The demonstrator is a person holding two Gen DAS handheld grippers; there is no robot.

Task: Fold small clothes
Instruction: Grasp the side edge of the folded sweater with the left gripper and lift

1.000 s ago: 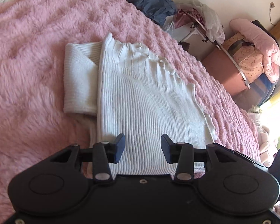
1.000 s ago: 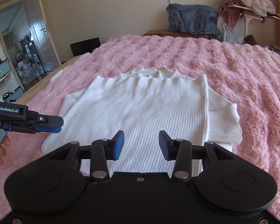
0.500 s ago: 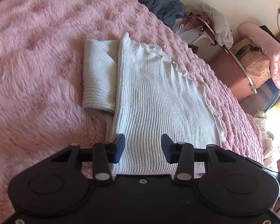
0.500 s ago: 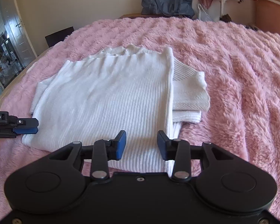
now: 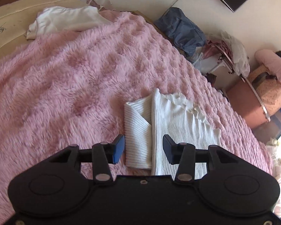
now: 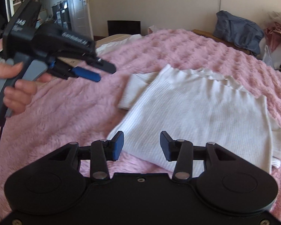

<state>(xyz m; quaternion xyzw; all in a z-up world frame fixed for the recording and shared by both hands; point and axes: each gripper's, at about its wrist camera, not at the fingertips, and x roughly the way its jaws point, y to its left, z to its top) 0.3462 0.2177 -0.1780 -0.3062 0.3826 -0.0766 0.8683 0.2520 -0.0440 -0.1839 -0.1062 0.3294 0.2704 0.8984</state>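
A white ribbed sweater (image 5: 170,123) lies partly folded on the pink fluffy blanket (image 5: 75,75), with one sleeve (image 5: 136,131) tucked flat along its left side. My left gripper (image 5: 143,149) hovers above that sleeve and the sweater's left edge; its jaws are opening and hold nothing. In the right wrist view the sweater (image 6: 196,112) spreads ahead and to the right. My right gripper (image 6: 142,146) hangs over its near left corner, jaws opening, nothing between them. A hand (image 6: 18,86) holds the left gripper (image 6: 105,73) up in the air at the upper left.
The blanket (image 6: 56,112) covers the whole bed. Another white garment (image 5: 65,18) lies at the bed's far end. A blue bag (image 6: 238,30), piled clothes and boxes (image 5: 252,103) stand beyond the bed's right side. A door and shelves stand at the far left.
Both grippers have drawn back from the sweater, which now looks smaller and farther right. The left gripper has risen and now sits large at the upper left of the right wrist view.
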